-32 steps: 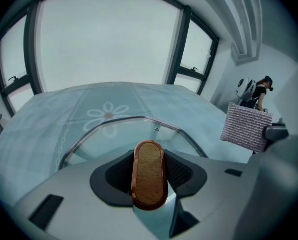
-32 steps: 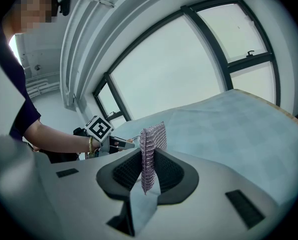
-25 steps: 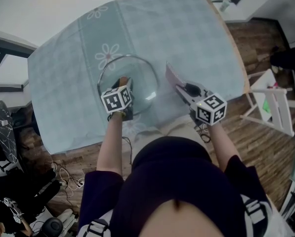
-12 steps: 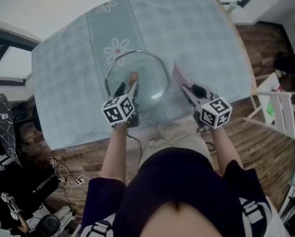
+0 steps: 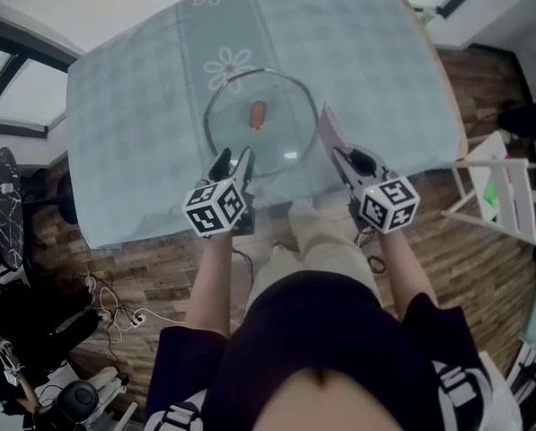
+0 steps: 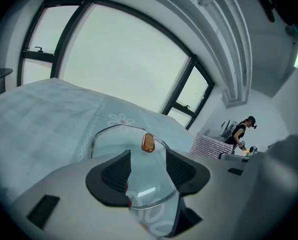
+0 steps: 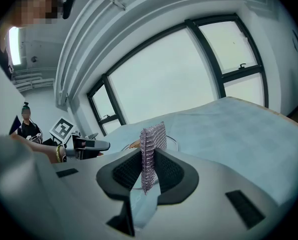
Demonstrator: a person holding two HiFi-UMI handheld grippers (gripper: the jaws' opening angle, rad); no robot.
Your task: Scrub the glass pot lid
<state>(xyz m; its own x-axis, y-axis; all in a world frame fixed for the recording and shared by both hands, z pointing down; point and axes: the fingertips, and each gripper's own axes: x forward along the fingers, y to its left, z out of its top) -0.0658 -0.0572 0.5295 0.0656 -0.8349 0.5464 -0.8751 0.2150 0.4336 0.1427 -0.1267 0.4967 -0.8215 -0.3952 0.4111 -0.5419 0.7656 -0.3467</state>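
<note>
The round glass pot lid (image 5: 276, 137) lies flat on the pale blue tablecloth, its brown knob (image 5: 258, 114) uncovered. My left gripper (image 5: 232, 162) hovers at the lid's near rim, open. Its jaws have just been closing a little, and nothing is held between them. In the left gripper view the lid (image 6: 114, 139) and its knob (image 6: 148, 143) show ahead past the pads (image 6: 118, 170). My right gripper (image 5: 338, 155) is to the right of the lid, shut on a silvery mesh scrub cloth (image 5: 327, 131). The cloth (image 7: 151, 154) stands upright between the jaws.
The tablecloth (image 5: 142, 106) has flower prints, and the table's near edge is just below the grippers. A white rack (image 5: 505, 196) stands on the wooden floor at the right. Cables and dark gear (image 5: 34, 321) lie at the lower left. A distant person (image 6: 241, 131) stands by the wall.
The left gripper has drawn back from the lid's knob toward the table's near edge, leaving the knob uncovered. The right gripper has shifted slightly with the cloth still in it.
</note>
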